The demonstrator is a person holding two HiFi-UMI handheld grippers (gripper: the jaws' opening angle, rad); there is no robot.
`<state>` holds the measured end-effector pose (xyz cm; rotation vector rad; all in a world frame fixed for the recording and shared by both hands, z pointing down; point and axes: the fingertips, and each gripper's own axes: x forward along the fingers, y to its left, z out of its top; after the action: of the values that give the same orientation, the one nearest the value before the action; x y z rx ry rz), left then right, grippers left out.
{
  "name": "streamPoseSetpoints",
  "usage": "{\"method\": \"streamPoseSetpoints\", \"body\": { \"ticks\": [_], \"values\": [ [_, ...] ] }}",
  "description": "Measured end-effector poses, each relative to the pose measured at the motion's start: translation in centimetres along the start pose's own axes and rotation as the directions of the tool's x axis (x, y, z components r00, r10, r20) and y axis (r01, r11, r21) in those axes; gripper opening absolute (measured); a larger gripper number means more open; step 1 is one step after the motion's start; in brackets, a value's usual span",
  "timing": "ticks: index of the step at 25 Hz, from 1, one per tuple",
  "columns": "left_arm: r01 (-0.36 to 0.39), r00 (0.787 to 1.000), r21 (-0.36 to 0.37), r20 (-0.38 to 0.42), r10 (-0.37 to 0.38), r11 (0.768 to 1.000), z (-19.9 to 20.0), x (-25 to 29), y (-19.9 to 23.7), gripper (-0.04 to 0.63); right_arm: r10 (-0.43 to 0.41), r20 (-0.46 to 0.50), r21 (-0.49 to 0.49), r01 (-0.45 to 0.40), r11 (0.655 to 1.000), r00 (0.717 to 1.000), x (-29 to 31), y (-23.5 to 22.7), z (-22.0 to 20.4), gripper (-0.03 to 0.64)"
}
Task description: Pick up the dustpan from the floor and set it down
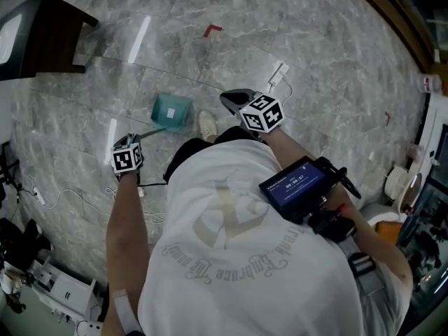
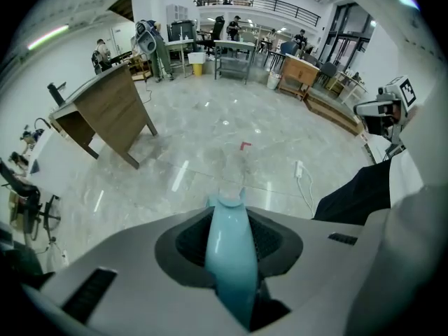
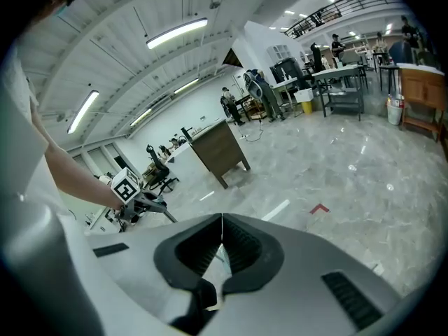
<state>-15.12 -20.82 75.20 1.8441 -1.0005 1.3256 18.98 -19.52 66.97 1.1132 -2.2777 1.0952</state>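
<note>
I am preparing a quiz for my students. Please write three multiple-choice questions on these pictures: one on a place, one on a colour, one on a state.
1. Where is the dustpan's handle? A on the wooden table; B between the left gripper's jaws; C under a shoe.
2. What colour is the dustpan? A red; B yellow; C teal.
3. How do the right gripper's jaws stand? A shut on nothing; B wide open; C shut on a cable.
Key: 1 B, the left gripper view shows the handle clamped; 2 C, plain in the head view; 3 A, the tips meet with nothing between.
</note>
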Motion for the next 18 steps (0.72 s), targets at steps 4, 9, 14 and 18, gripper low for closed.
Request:
{"method": "streamPoseSetpoints", "body": {
  "ticks": [4,9,14,18],
  "values": [
    [-0.005,0.999,-0.032,0.038,0.007,0.999,-1.2,-1.4,-0.4,0.1,0.04,-0.014,-0.024,-0.041,0.999,0.999,1.1,0.8,0.1,0.018],
    [-0.003,0.994,-0.089,0.104,0.012,0.996,-2.2,-3.5,-1.7,0.101,0.078,-0.039,-0.054,-0.08,0.995,0.996,1.8,1.9,0.0,0.018],
    [-0.005,0.987,-0.117,0.159,0.024,0.993,-2.4,-6.1,-2.6,0.1,0.11,-0.062,-0.077,-0.115,0.99,0.992,2.3,3.4,0.3,0.018],
    [-0.012,0.979,-0.144,0.202,0.041,0.99,-2.1,-8.1,-3.6,0.101,0.131,-0.08,-0.112,-0.139,0.984,0.988,2.7,3.7,0.8,0.018]
  ]
}}
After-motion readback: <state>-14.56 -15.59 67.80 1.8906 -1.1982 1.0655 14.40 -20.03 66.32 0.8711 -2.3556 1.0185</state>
